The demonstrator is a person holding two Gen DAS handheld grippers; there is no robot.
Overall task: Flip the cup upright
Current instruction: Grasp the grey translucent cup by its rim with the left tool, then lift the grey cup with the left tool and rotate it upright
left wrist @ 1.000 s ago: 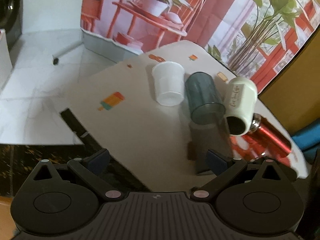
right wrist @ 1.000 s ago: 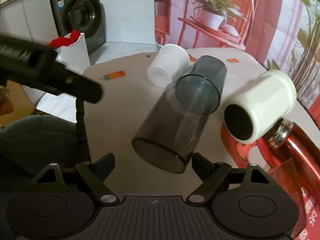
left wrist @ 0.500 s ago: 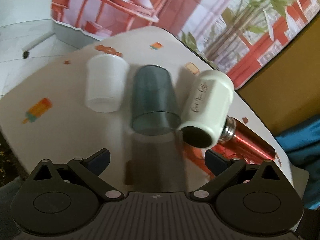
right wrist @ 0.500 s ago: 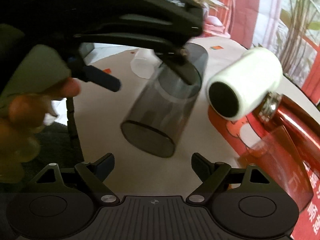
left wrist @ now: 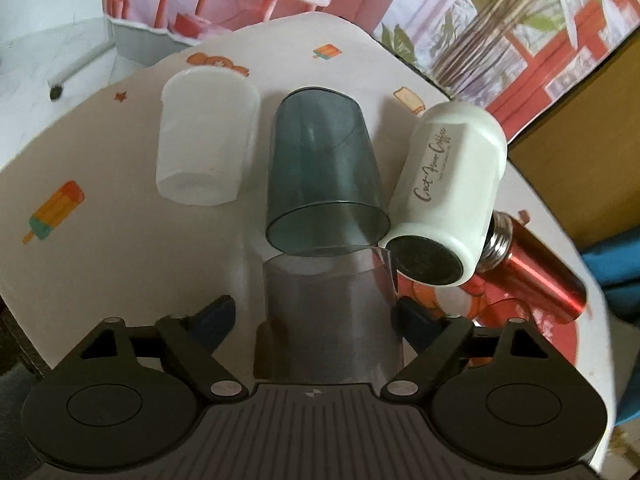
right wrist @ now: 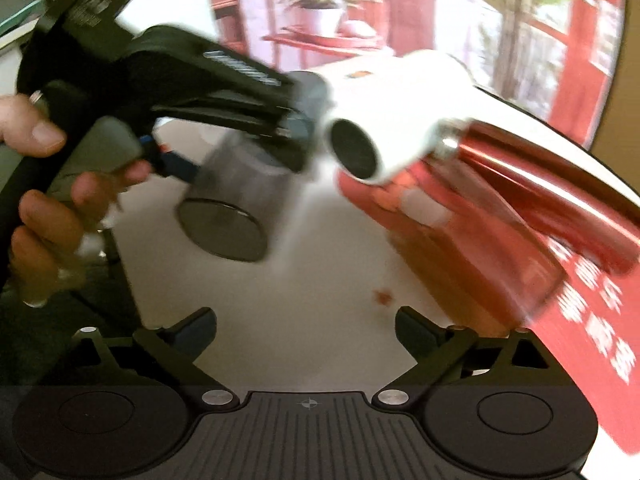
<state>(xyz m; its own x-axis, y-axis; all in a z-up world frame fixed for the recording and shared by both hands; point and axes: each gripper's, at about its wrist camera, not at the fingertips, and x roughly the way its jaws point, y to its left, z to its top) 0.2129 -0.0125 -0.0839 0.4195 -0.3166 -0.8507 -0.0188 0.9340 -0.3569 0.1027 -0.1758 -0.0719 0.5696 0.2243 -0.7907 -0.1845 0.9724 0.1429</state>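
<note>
On the round tabletop (left wrist: pixel 120 184) we count five drinking vessels, all lying on their sides: one frosted white cup (left wrist: pixel 204 140), one teal tumbler (left wrist: pixel 324 176), one smoky grey tumbler (left wrist: pixel 328 312), one white coffee mug (left wrist: pixel 448 196) and one red metal bottle (left wrist: pixel 540 272).

Three of them form a row across the middle of the tabletop, mouths toward us: the frosted white cup on the left, the teal tumbler just beside it, and the white coffee mug to the right, leaning against the teal one's rim. Behind the mug, toward the right edge, lies the red metal bottle, its steel neck touching the mug.

Nearest our edge of the tabletop lies the smoky grey tumbler, end to end with the teal tumbler. Our left gripper (left wrist: pixel 316 316) has its jaws spread wide on either side of this tumbler; the left fingertip (left wrist: pixel 216 316) stands clear of the glass, while the right one sits close against its wall, and we cannot tell whether it touches.

From the right wrist view, which is blurred, we see that left gripper from the side, held in one hand (right wrist: pixel 52 200) and reaching down over the grey tumbler. Our right gripper (right wrist: pixel 306 332) hangs with jaws apart over bare tabletop, holding nothing. Two popsicle prints and one toast print dot the tabletop.
</note>
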